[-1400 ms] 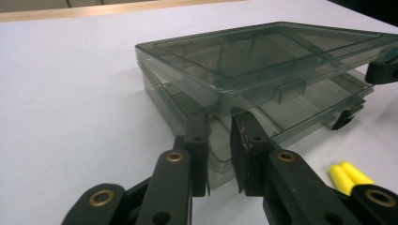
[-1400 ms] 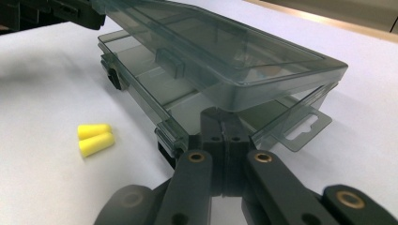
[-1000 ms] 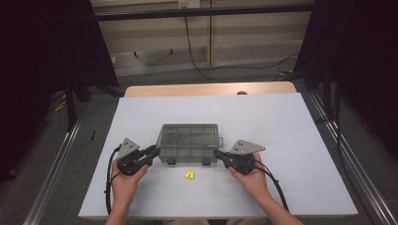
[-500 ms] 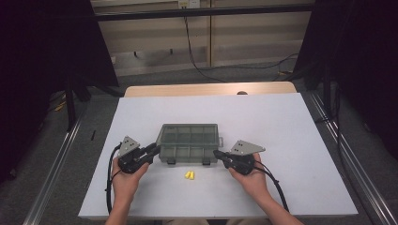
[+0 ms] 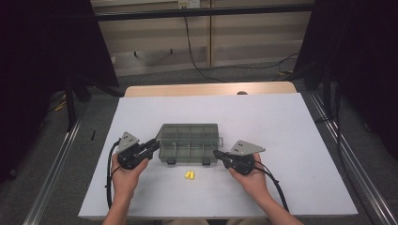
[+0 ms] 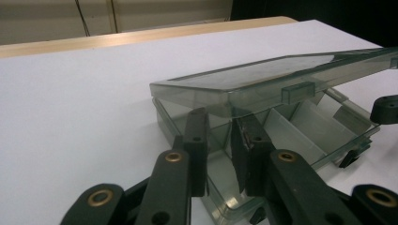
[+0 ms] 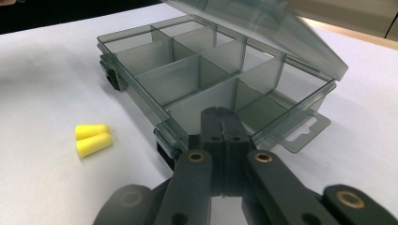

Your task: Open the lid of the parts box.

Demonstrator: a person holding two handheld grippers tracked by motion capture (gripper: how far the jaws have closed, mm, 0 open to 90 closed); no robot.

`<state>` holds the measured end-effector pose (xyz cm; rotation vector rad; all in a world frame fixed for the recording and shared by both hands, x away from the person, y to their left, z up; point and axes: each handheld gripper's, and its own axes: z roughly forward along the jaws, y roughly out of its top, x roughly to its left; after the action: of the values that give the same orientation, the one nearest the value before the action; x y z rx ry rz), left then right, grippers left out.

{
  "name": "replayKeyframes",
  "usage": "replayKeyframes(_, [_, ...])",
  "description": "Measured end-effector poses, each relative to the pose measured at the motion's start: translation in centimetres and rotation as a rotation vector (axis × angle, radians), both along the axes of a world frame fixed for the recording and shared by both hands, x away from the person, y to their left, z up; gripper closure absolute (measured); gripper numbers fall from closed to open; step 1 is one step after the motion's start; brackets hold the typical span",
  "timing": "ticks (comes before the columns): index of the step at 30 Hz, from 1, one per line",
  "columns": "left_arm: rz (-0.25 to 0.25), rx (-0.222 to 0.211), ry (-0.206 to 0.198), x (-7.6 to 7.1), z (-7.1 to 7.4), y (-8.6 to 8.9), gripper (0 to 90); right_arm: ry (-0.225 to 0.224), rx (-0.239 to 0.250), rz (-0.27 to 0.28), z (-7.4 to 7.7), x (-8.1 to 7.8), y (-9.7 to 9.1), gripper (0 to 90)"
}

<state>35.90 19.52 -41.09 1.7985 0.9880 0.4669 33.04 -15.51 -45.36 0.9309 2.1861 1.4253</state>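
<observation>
Flanking the smoky clear plastic compartment box [image 5: 189, 143], the left claw [image 6: 224, 152] stands slightly apart under its raised lid [image 6: 263, 77] — the right claw [image 7: 221, 140] together, two yellow foam earplugs [image 7: 92, 138] beside it.

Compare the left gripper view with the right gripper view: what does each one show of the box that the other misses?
Left gripper view: the raised lid's front edge, with the left gripper at the box's corner, its jaws a little apart. Right gripper view: two yellow earplugs on the table beside the box, the divided compartments seen from above, and the right gripper, jaws together, at the box's end wall. Both: the smoky clear box with its lid partly lifted.
</observation>
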Motion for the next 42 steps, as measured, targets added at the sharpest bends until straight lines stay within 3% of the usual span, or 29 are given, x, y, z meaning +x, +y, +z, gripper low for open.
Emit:
replayKeyframes(17, [0.012,0.047,0.000,1.0,0.8,-0.6,77.2,-0.007,-0.004,0.002,0.0,0.0,0.0,90.0])
replayKeyframes(42, [0.026,0.029,0.012,2.6,1.3,-0.7,78.0,-0.022,-0.015,-0.002,-0.1,-0.1,0.2,90.0])
